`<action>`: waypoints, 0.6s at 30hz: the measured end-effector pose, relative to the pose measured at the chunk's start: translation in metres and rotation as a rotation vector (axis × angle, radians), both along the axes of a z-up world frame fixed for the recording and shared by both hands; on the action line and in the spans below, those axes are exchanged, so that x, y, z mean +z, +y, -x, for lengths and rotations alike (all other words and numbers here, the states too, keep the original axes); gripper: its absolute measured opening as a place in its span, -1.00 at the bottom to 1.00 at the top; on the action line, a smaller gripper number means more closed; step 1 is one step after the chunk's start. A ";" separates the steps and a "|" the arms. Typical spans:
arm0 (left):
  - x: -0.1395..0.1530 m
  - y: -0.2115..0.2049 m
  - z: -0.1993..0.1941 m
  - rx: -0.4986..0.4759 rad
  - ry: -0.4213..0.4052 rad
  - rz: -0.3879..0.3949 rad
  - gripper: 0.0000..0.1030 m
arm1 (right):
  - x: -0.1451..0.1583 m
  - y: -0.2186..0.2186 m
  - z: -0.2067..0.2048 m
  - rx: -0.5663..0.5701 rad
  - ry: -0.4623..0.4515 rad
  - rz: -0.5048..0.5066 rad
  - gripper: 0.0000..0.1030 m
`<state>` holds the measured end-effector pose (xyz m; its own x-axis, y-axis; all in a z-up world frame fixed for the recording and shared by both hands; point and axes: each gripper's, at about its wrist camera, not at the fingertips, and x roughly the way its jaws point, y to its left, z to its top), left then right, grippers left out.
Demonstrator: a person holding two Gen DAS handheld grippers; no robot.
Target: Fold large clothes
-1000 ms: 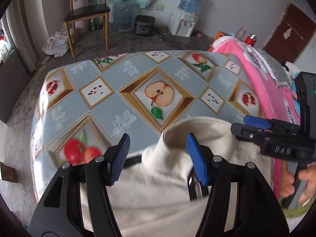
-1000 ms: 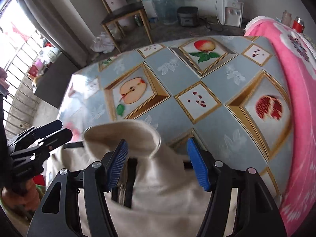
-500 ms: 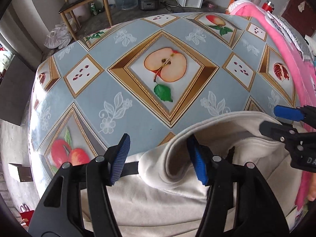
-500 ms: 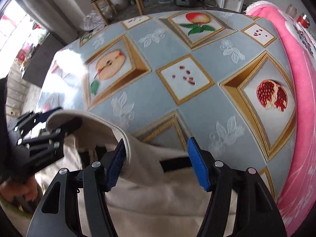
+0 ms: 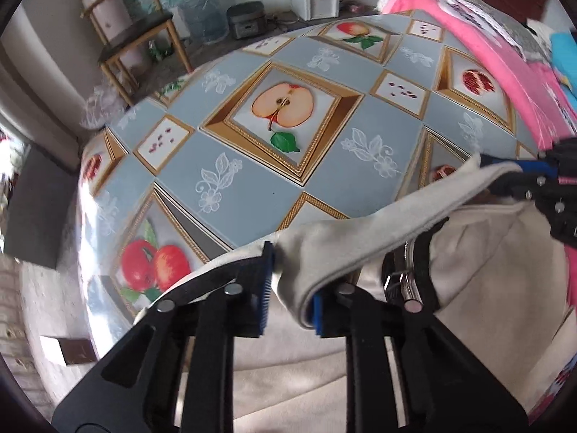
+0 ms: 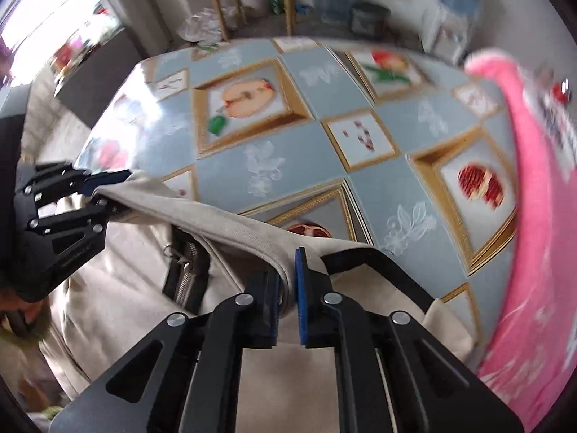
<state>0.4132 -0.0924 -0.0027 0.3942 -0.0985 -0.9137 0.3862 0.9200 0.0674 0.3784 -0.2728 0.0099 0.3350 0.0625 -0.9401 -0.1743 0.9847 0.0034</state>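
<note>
Cream garment (image 5: 360, 238) edge pinched taut betw. left hand-held gripper (image 5: 288, 288) & right hand-held gripper (image 6: 286, 288), both clamped on it, over bench (image 5: 252, 187). Step: prob. spreading flat; next, lower fwd evenly.

Two close wrist views, shared fruit-print tablecloth (image 5: 230, 176) ahead.

Matt beige cloth jacket (image 5: 360, 231), metal zip (image 5: 405, 278); glossy tablecloth (image 5: 252, 180).
</note>
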 end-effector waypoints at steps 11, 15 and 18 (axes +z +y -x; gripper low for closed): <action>-0.010 0.007 0.077 -0.142 -0.048 -0.023 -0.69 | -0.012 0.024 0.073 0.116 -0.047 0.103 -0.86; -0.012 0.022 0.091 -0.133 -0.015 0.092 -0.51 | -0.042 0.026 0.081 0.108 -0.017 0.112 -0.86; 0.009 0.044 0.100 -0.138 0.027 0.300 -0.47 | -0.042 0.021 0.083 0.093 -0.031 0.079 -0.86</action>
